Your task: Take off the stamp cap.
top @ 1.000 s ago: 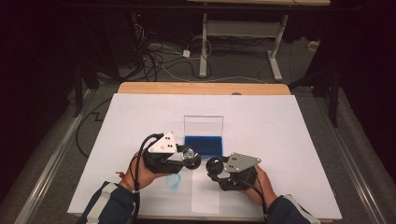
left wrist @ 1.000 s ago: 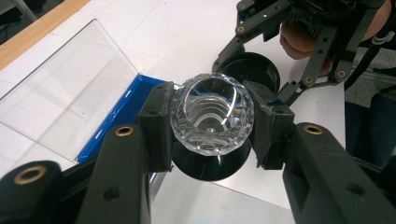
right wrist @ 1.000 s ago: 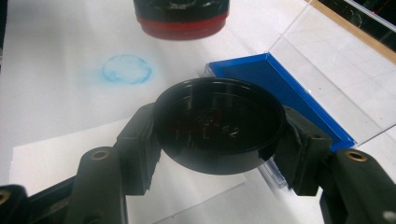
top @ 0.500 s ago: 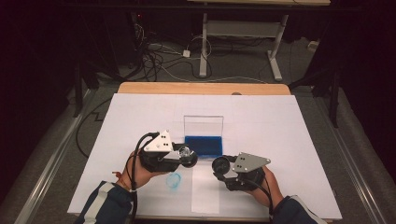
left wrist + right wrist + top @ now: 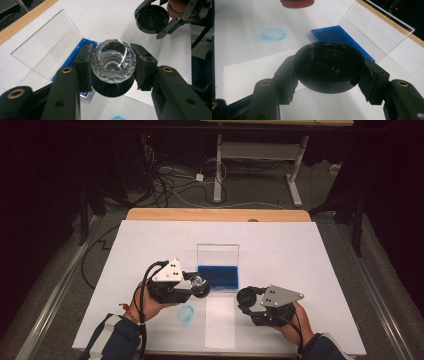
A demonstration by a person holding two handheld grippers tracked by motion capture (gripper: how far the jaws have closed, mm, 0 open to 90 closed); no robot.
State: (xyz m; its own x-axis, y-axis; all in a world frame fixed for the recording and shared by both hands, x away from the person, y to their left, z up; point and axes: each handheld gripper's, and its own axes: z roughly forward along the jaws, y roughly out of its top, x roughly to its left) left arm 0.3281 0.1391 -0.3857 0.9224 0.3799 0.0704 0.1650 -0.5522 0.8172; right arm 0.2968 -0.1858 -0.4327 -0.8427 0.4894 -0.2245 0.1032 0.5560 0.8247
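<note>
1. the left tongs (image 5: 113,66) pinch a faceted clear glass stamp (image 5: 113,61) between both black jaws, one jaw on each side of it; its dark round base sits just below the glass.
2. in the high view the left tongs (image 5: 200,286) hang just in front of the near edge of the blue ink pad case (image 5: 218,276), whose clear lid (image 5: 218,254) stands upright behind the blue pad.
3. the right tongs (image 5: 329,70) pinch a round black cap (image 5: 329,68), its hollow side turned up with raised lettering inside that is too faint to read.
4. in the high view the right tongs (image 5: 246,296) sit apart from the left tongs, to their right and nearer the person, over the white worktop (image 5: 310,270).
5. a blue ring-shaped ink mark (image 5: 186,314) lies on the worktop just below the left tongs, beside a loose white paper sheet (image 5: 220,320).
6. from the left gripper view, the black cap (image 5: 152,18) shows farther off, held by the other tongs.
</note>
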